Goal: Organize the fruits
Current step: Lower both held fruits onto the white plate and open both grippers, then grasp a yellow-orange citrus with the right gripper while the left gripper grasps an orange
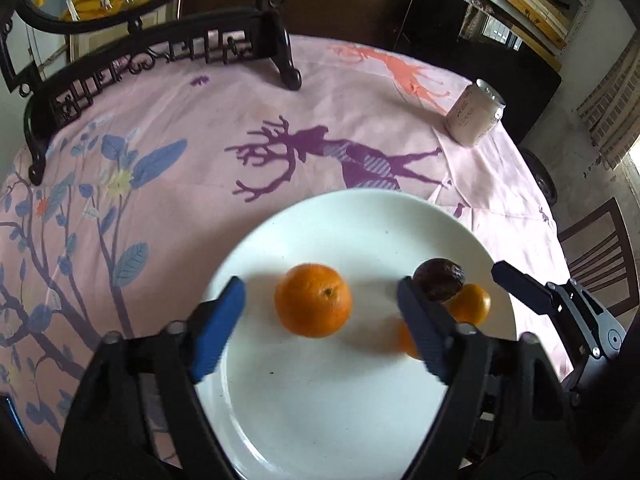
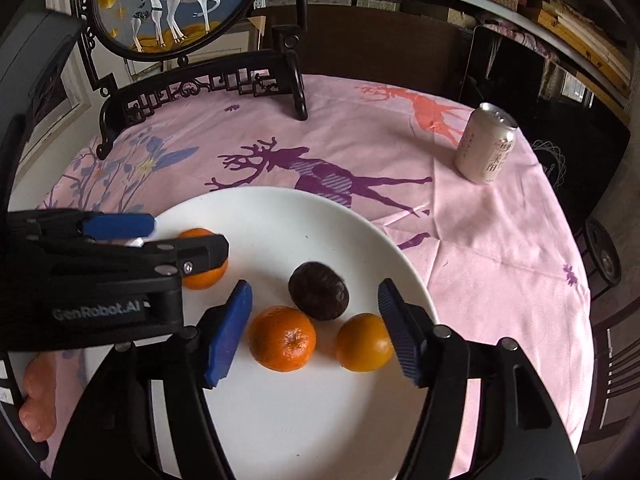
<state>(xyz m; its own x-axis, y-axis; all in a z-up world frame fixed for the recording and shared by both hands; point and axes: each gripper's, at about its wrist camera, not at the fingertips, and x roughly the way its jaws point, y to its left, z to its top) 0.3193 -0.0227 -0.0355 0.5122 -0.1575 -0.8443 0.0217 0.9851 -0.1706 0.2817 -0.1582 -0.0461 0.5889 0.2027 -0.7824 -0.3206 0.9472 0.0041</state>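
Both grippers tilt steeply down over the white plate (image 2: 280, 216): the left gripper (image 1: 320, 312) has its jaws wide open around a large orange (image 1: 313, 300) without touching it, and the right gripper (image 2: 316, 320) holds its jaws open, a mandarin (image 2: 283, 338) and a smaller orange (image 2: 362, 343) lying loose between them. A dark brown fruit (image 2: 319, 291) sits just beyond those two on the plate's right half. The bench wears a pink deer-print cloth (image 2: 480, 240), with a drink can (image 2: 486, 144) far right and a carved dark screen stand (image 2: 200, 88) far left.
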